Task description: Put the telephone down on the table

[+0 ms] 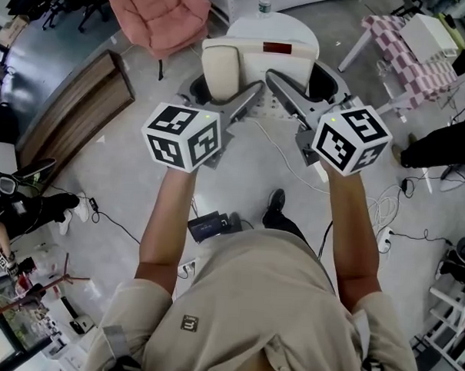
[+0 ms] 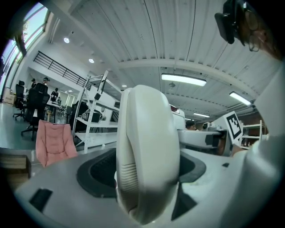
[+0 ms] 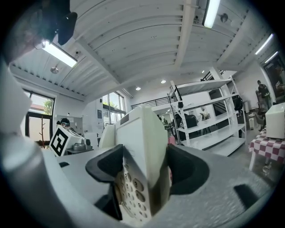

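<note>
I hold a white desk telephone (image 1: 288, 60) up in front of me, above the floor. Its cream handset (image 1: 222, 71) lies on the left side of the base. My left gripper (image 1: 244, 98) is shut on the handset (image 2: 147, 156), which fills the gap between its jaws in the left gripper view (image 2: 147, 182). My right gripper (image 1: 287, 89) is shut on the telephone base (image 3: 140, 147), with the keypad (image 3: 129, 187) facing left between the jaws (image 3: 142, 182). A white rounded table top (image 1: 255, 24) shows just beyond the telephone.
A pink chair (image 1: 159, 12) stands far left. At the far right stands a checkered table (image 1: 411, 50). A wooden platform (image 1: 74, 109) lies on the left. Cables (image 1: 295, 164) trail across the floor. A bottle (image 1: 263, 4) stands beyond the phone. White shelving (image 3: 209, 116) stands in the background.
</note>
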Demonstrator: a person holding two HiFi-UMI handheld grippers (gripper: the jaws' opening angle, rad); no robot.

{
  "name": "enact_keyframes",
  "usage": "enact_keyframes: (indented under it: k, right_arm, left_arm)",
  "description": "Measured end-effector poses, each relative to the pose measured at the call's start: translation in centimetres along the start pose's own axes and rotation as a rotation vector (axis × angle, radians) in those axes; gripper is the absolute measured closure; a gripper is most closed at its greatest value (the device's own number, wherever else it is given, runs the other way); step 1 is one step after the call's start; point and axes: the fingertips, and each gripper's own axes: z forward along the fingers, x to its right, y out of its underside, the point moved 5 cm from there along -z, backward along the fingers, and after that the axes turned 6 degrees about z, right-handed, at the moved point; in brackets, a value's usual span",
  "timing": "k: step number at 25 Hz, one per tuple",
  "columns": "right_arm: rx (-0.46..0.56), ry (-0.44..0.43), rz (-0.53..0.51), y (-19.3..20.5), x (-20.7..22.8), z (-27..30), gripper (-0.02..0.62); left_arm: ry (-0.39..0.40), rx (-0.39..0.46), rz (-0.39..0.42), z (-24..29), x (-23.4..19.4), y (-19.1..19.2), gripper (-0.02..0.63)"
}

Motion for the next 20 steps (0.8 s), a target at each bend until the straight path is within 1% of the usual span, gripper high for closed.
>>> enact_keyframes:
  k: [2, 4, 14, 20]
  right_arm:
    - [-0.007, -0.011, 0.006, -0.7, 2.7, 0.6, 0.307]
    - [-0.010, -0.018, 0.007, -1.1, 4.4, 0.9, 0.307]
    - [-0.027, -0.079, 0.017, -2.2, 9.4, 2.6, 0.307]
    - [-0.027, -0.121, 0.027, -3.2, 12.6, 3.1, 0.307]
  left_arm:
    - [-0.012, -0.005, -0.004, 2.6, -0.2, -0.3, 0.242]
    - [-0.020, -0.007, -0.006, 4.4, -0.4, -0.4, 0.243]
    - [-0.084, -0.018, -0.013, 9.0, -1.0, -0.9, 0.242]
    - [-0.126, -0.025, -0.001, 11.8, -0.8, -1.7, 0.242]
